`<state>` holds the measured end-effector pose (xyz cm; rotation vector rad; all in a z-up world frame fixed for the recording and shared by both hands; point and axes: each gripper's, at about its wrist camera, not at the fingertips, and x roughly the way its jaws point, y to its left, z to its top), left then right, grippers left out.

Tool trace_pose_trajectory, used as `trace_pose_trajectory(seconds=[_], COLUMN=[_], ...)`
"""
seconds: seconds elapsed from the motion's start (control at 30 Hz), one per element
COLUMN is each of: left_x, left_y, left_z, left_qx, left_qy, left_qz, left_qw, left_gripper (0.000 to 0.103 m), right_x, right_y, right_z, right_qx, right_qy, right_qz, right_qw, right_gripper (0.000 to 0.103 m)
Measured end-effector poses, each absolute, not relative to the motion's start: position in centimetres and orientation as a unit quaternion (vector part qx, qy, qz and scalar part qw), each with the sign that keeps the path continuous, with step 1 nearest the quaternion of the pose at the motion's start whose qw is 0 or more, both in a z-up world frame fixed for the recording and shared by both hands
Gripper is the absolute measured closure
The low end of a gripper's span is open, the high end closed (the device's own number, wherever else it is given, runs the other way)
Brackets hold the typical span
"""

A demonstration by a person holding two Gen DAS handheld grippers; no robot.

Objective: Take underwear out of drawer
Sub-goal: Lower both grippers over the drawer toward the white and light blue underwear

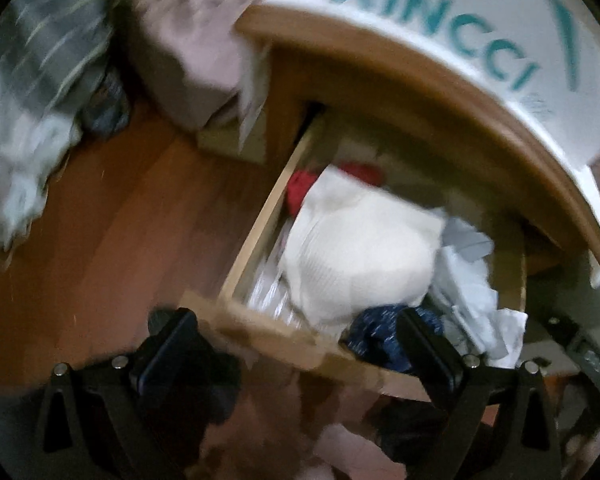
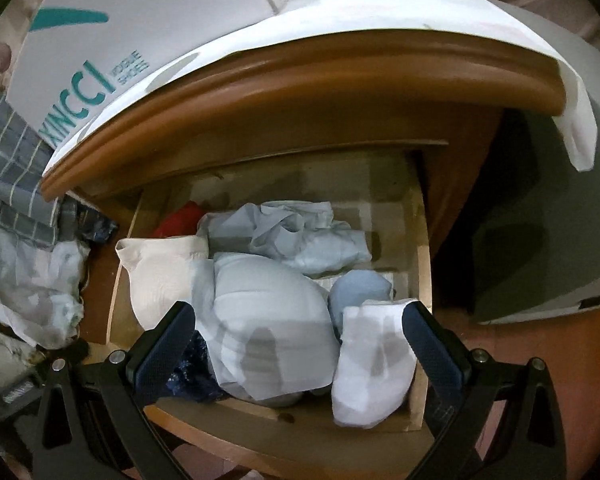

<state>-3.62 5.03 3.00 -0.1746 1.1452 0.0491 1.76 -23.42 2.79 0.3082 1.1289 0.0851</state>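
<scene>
The wooden drawer (image 2: 422, 240) of a nightstand stands pulled out, full of underwear. In the right wrist view a pale blue padded bra (image 2: 268, 320) lies in the middle, a cream garment (image 2: 156, 276) on its left, crumpled light blue cloth (image 2: 296, 232) behind, a white piece (image 2: 372, 364) over the front edge. My right gripper (image 2: 296, 332) hangs open just above the front of the drawer, nothing between its fingers. In the blurred left wrist view the cream bra (image 1: 360, 248) fills the drawer (image 1: 260, 216), with red cloth (image 1: 300, 188) behind and dark blue patterned cloth (image 1: 384, 336) at the front. My left gripper (image 1: 296, 340) is open over the drawer's front left corner.
A white shoe box lid (image 2: 100, 32) with teal letters and a white cloth (image 2: 576, 128) lie on the nightstand top (image 2: 340, 80). Checked bedding (image 2: 8, 176) and a plastic bag (image 2: 32, 292) sit to the left. A grey box (image 2: 540, 240) stands on the right on the reddish wood floor (image 1: 120, 220).
</scene>
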Motion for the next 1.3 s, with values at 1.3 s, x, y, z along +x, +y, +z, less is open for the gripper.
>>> trace_pose_trajectory(seconds=[1.3], left_x=[3.2], left_y=[7.6], left_z=[-0.2], left_qx=[-0.079], left_qy=[0.566], left_qz=[-0.049], left_qw=[0.819], left_gripper=[0.001], right_x=[8.1], right_y=[-14.3], right_z=[-4.5], right_qx=[-0.092], right_qy=[0.651], right_qz=[0.099], right_qw=[0.747], right_gripper=[0.022])
